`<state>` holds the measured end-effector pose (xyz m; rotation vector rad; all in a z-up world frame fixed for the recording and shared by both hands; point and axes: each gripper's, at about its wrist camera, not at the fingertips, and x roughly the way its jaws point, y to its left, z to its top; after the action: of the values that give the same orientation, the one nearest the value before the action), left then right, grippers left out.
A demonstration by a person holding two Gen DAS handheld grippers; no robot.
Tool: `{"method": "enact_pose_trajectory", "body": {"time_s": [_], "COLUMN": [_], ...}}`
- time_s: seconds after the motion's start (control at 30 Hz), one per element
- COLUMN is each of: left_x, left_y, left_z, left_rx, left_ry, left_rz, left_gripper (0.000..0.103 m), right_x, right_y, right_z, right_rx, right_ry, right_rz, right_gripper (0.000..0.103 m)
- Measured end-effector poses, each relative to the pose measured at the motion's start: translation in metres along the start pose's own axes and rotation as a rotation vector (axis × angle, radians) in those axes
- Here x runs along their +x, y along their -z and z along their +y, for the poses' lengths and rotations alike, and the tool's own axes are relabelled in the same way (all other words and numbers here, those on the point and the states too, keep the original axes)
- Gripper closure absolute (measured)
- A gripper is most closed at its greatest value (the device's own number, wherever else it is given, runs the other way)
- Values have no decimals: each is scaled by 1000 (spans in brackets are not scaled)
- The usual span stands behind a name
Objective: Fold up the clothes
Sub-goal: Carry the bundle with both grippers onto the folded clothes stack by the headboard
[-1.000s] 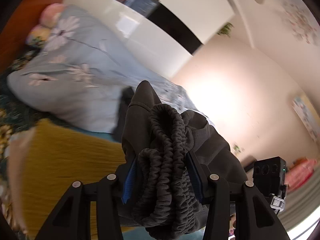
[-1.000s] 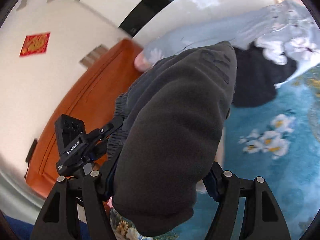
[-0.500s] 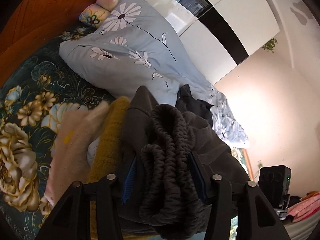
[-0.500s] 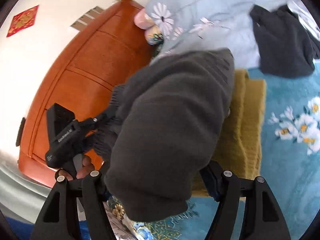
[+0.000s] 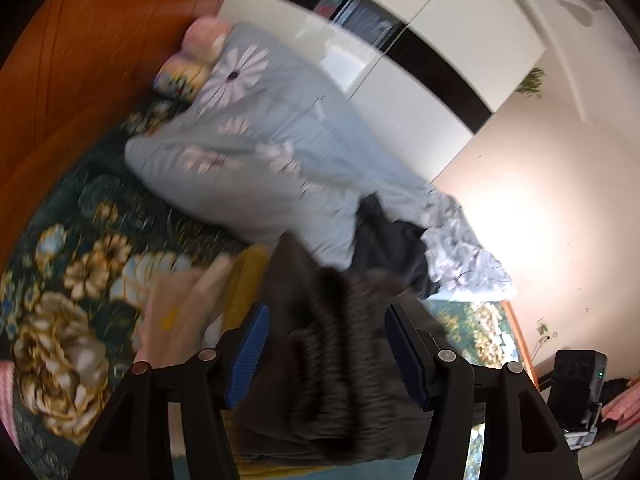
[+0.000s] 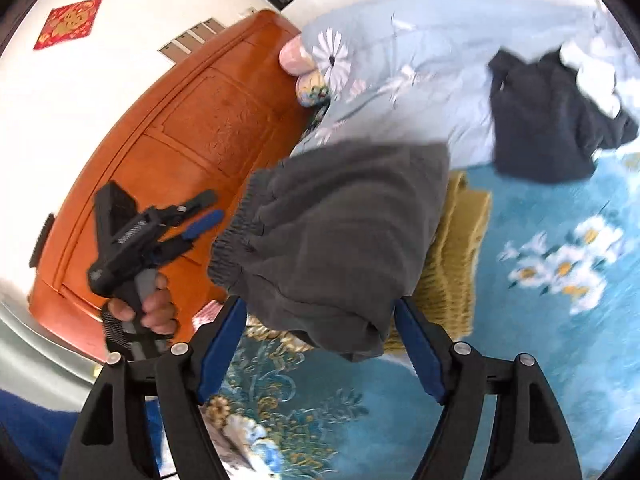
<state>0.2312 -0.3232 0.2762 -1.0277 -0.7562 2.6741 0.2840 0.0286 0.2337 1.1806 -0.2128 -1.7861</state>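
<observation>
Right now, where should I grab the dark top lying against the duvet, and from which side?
Take the dark top by its lower edge, which lies loose on the blue bedspread. Come in from the bedspread side with the right tongs. Its far corner looks tucked under the duvet, so gripping there would likely snag.

black hand-held gripper (image 6: 320, 344), blue pads (image 6: 218, 354), silver screws

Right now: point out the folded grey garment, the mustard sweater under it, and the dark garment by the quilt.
folded grey garment (image 6: 340, 232), right wrist view, middle of its top face.
mustard sweater (image 6: 460, 256), right wrist view, exposed knit edge.
dark garment (image 6: 544, 120), right wrist view, its centre.
</observation>
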Motion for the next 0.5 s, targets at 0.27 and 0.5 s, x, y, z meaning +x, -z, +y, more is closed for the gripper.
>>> {"method": "enact_pose_trajectory", "body": {"time_s": [0.27, 0.5], "left_x": [19, 43], "left_y": [17, 38], "left_z": [-42, -55], "left_rx": [200, 317], "left_ry": [-15, -43], "left_rz": [40, 97], "left_gripper": [38, 38], "right_x": [1, 37], "right_y": [-26, -4], "right_z": [23, 20], "right_rx": [-45, -81], "right_ry": [12, 24], "right_rz": [-96, -11], "right_gripper": [25, 25]}}
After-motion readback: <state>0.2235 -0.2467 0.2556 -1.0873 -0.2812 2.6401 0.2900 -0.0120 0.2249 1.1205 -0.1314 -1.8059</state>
